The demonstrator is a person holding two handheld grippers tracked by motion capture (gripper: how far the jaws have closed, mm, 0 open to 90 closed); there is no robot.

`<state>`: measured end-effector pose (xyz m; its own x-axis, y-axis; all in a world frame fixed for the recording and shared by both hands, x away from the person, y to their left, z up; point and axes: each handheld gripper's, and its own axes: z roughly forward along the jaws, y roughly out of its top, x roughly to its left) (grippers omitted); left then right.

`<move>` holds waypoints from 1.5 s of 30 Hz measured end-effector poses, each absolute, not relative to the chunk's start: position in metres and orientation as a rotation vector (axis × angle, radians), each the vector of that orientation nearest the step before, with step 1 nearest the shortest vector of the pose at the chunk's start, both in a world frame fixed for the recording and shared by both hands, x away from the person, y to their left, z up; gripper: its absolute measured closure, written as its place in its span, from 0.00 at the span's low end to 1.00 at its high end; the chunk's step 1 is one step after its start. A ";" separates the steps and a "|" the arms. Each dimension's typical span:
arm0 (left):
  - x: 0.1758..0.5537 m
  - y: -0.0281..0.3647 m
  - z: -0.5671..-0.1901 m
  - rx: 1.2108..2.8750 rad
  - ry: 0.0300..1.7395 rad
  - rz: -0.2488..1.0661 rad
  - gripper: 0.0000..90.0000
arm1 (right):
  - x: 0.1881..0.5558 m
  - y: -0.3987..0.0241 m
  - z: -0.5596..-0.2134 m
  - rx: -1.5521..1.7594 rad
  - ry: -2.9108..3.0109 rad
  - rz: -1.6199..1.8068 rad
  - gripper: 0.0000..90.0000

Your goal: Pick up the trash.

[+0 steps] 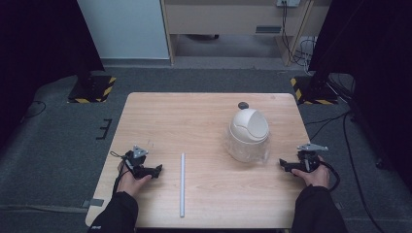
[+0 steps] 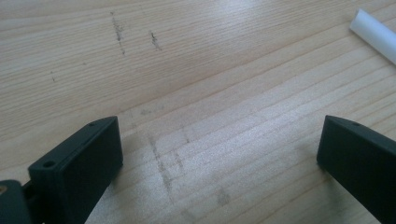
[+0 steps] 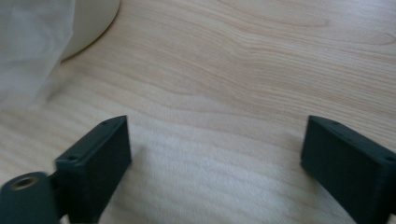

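Two grippers rest low at the near side of the wooden surface [image 1: 204, 116], each with its fingers spread wide and nothing between them: the left gripper [image 1: 156, 170] sits by the left edge, pointing inward toward the white tube [image 1: 182, 184], and the right gripper [image 1: 283, 164] sits near the right edge, pointing toward the small white bin [image 1: 248, 133]. The tube lies flat and roughly front to back, between the two hands and closer to the left one; in the left gripper view its end [image 2: 376, 35] crosses the top right corner, well off the line between the black fingers [image 2: 84, 163]. The bin stands upright toward the far right, with a domed swing lid and a clear bag liner hanging round its body; a small dark object [image 1: 243, 105] lies just behind it. In the right gripper view the bin's base and the liner [image 3: 42, 42] sit at the upper left, just beyond the fingers [image 3: 100, 161]. The likely step is a reach for the tube with the left gripper. To do it well, swing that hand until the tube runs across the gap, come down near its middle so it does not tip, and close gently, since a smooth round tube can roll or slip
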<state>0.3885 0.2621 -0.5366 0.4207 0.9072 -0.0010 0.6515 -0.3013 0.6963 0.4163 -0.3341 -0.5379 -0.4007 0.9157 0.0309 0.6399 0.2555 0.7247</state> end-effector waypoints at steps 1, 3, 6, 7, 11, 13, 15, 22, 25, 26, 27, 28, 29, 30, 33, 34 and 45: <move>0.388 0.262 -0.537 2.054 1.317 0.534 0.00 | 0.415 -0.335 -0.537 1.412 2.146 0.937 0.14; 0.387 0.261 -0.537 2.051 1.324 0.535 0.00 | 0.413 -0.338 -0.534 1.430 2.152 0.950 0.19; 0.386 0.261 -0.537 2.047 1.331 0.538 0.00 | 0.412 -0.340 -0.530 1.436 2.141 0.969 0.21; 0.386 0.261 -0.537 2.047 1.332 0.539 0.00 | 0.412 -0.340 -0.529 1.438 2.135 0.973 0.21; 0.385 0.260 -0.537 2.048 1.331 0.538 0.00 | 0.411 -0.339 -0.523 1.419 2.116 0.996 0.21; 0.385 0.260 -0.537 2.048 1.331 0.538 0.00 | 0.410 -0.338 -0.519 1.412 2.107 1.012 0.21; 0.385 0.260 -0.537 2.048 1.330 0.538 0.00 | 0.409 -0.337 -0.514 1.405 2.097 1.021 0.20; 0.385 0.260 -0.536 2.049 1.328 0.537 0.00 | 0.407 -0.333 -0.495 1.360 2.043 1.088 0.20; 0.385 0.260 -0.536 2.049 1.328 0.537 0.00 | 0.406 -0.331 -0.486 1.341 2.025 1.110 0.20; 0.385 0.260 -0.537 2.049 1.328 0.536 0.00 | 0.407 -0.330 -0.482 1.329 2.012 1.122 0.20; 0.385 0.260 -0.537 2.049 1.328 0.536 0.00 | 0.407 -0.330 -0.482 1.329 2.012 1.122 0.20; 0.385 0.260 -0.536 2.049 1.328 0.537 0.00 | 0.405 -0.329 -0.473 1.323 1.986 1.151 0.19; 0.385 0.260 -0.536 2.049 1.328 0.537 0.00 | 0.405 -0.329 -0.470 1.315 1.976 1.163 0.19; 0.385 0.260 -0.536 2.050 1.328 0.537 0.00 | 0.404 -0.328 -0.466 1.308 1.963 1.176 0.19; 0.385 0.260 -0.536 2.049 1.328 0.537 0.00 | 0.402 -0.328 -0.452 1.287 1.926 1.214 0.20; 0.385 0.260 -0.536 2.049 1.329 0.537 0.00 | 0.401 -0.329 -0.448 1.279 1.912 1.224 0.20; 0.385 0.260 -0.536 2.049 1.328 0.537 0.00 | 0.390 -0.319 -0.401 1.185 1.840 1.309 0.20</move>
